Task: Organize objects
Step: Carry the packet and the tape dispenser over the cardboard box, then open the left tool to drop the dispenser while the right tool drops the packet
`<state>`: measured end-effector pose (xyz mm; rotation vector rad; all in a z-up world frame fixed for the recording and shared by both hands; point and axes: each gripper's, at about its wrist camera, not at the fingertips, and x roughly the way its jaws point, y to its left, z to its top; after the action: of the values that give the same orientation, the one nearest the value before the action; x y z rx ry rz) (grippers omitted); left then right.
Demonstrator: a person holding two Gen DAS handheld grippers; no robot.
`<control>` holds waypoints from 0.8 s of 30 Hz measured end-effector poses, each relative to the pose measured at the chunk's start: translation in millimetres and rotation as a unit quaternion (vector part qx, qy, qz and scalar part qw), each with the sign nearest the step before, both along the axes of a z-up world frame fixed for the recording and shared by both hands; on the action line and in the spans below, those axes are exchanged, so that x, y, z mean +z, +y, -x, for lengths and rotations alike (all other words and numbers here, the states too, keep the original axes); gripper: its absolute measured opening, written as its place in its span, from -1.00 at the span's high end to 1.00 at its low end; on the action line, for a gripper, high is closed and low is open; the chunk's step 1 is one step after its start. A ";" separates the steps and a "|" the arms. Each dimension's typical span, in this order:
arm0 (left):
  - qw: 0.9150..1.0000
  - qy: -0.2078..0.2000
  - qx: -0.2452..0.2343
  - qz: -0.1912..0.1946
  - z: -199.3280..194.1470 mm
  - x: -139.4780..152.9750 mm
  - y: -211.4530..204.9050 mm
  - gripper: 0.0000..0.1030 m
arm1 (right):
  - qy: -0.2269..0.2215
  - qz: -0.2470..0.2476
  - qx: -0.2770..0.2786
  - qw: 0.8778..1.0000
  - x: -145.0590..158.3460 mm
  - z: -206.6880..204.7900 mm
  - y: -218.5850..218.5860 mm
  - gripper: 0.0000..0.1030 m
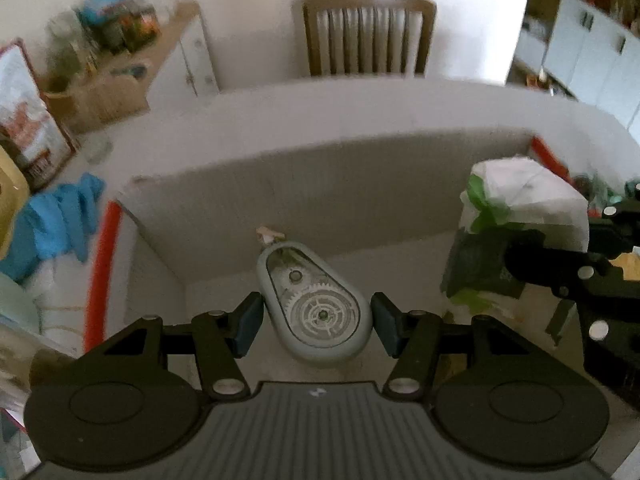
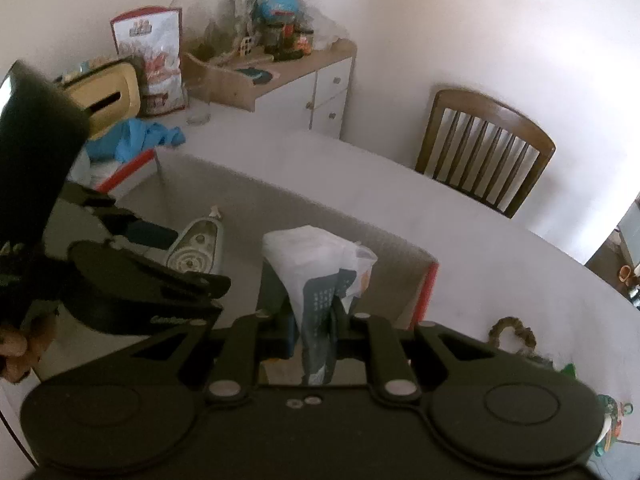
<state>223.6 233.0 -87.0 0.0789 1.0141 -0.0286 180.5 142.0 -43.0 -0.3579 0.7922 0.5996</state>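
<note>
Table (image 2: 460,216) fills mid-frame, chair (image 2: 486,152) at upper right. Box (image 1: 320,176) (cardboard, red-edged) spans the frame centre. Packet (image 2: 316,264), white and crumpled, stands at centre over the box, clamped by the right gripper (image 2: 314,330). Left gripper (image 1: 318,324) at lower centre holds the tape dispenser (image 1: 312,300) between its pads, over the box.

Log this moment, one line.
left gripper: shut on grey correction-tape dispenser | right gripper: shut on white plastic packet | both over open cardboard box
</note>
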 end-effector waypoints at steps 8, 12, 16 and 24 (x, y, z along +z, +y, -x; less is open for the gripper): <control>1.000 0.025 -0.005 0.000 -0.9 -6.3 -1.2 -0.10 | 0.017 0.008 -0.003 1.000 -10.1 2.0 2.5 0.68; 1.000 0.027 0.000 0.004 1.1 -5.8 -0.5 -0.11 | 0.033 -0.002 -0.010 0.999 -10.8 0.1 -2.1 0.57; 0.999 0.026 0.011 0.015 1.5 -4.3 3.8 -0.18 | 0.041 -0.008 -0.017 0.999 -10.6 1.0 -8.7 0.38; 0.999 0.003 0.025 0.039 9.7 9.0 10.5 -0.23 | 0.045 -0.039 -0.030 0.998 3.1 4.9 -30.3 0.24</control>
<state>213.8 243.4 -78.0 -0.0169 1.0204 -0.0232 175.7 111.7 -40.0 -0.2355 0.8604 0.5911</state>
